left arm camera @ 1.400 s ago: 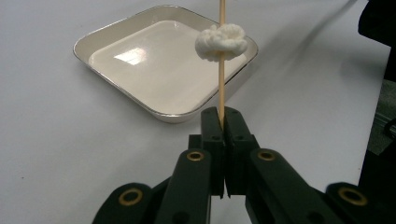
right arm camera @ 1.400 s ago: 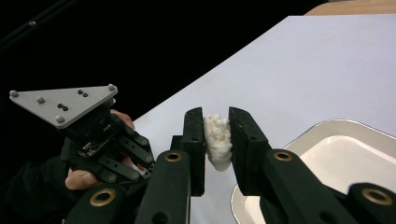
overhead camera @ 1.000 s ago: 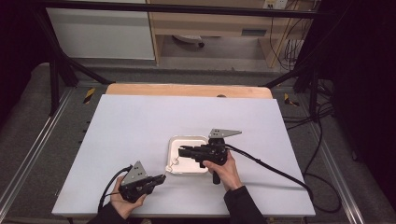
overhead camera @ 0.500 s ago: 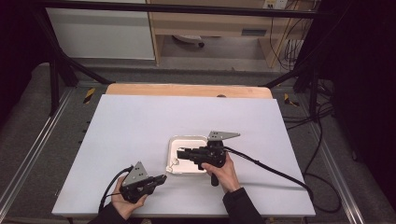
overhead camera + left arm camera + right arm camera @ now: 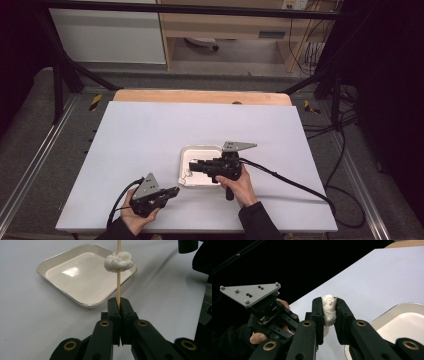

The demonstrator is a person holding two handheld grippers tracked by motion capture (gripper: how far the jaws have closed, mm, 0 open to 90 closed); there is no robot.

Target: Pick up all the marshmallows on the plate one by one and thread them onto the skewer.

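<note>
My left gripper (image 5: 119,302) is shut on the lower end of a thin wooden skewer (image 5: 118,287), which stands up from the jaws. A white soft lump (image 5: 118,262) is threaded on it partway up. Behind it lies a shallow white square dish (image 5: 58,261). My right gripper (image 5: 329,301) is shut on a white soft lump (image 5: 329,312), and a thin brown point shows at the lump's top edge. In the high view the left gripper (image 5: 175,190) sits near the table's front edge, and the right gripper (image 5: 194,164) reaches over the dish (image 5: 202,148) toward it.
The white table (image 5: 150,135) has a wooden strip (image 5: 200,96) along its far edge. A black cable (image 5: 290,182) trails from the right gripper across the table to the right. Dark metal frame bars stand around the table.
</note>
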